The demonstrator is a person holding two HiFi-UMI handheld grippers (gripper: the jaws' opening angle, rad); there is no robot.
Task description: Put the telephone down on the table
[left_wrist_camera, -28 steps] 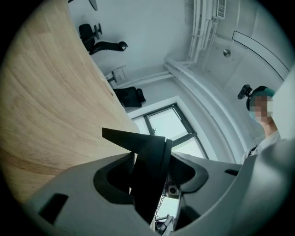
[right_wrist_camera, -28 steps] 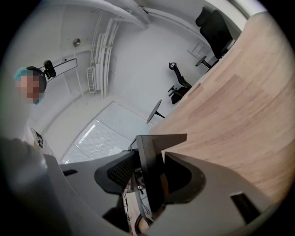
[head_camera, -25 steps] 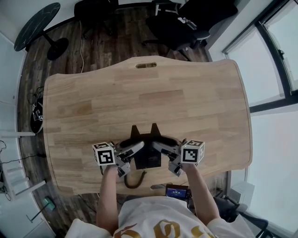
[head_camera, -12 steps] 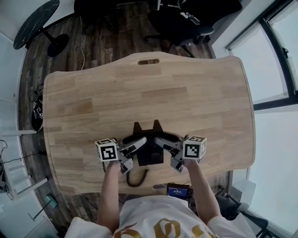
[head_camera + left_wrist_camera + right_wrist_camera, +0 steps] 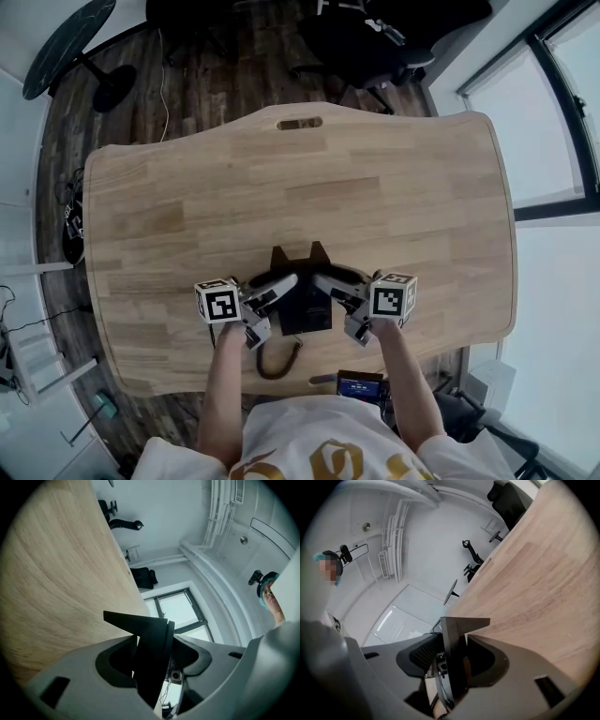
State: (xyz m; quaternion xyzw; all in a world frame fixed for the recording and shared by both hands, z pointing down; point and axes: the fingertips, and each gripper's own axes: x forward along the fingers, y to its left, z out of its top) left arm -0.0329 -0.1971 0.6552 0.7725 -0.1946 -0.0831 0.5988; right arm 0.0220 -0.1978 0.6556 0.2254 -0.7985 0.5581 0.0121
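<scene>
— Both jaws?
— Left gripper and right gripper each clamped on the black telephone, one per side.
— Where?
— Near edge of the tabletop; I can't tell if it touches.

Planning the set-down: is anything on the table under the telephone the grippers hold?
Nothing visible. The left gripper and right gripper clamp the telephone over the near part of the table; the wood around it is bare. Only its own cord hangs by the near edge.
</scene>
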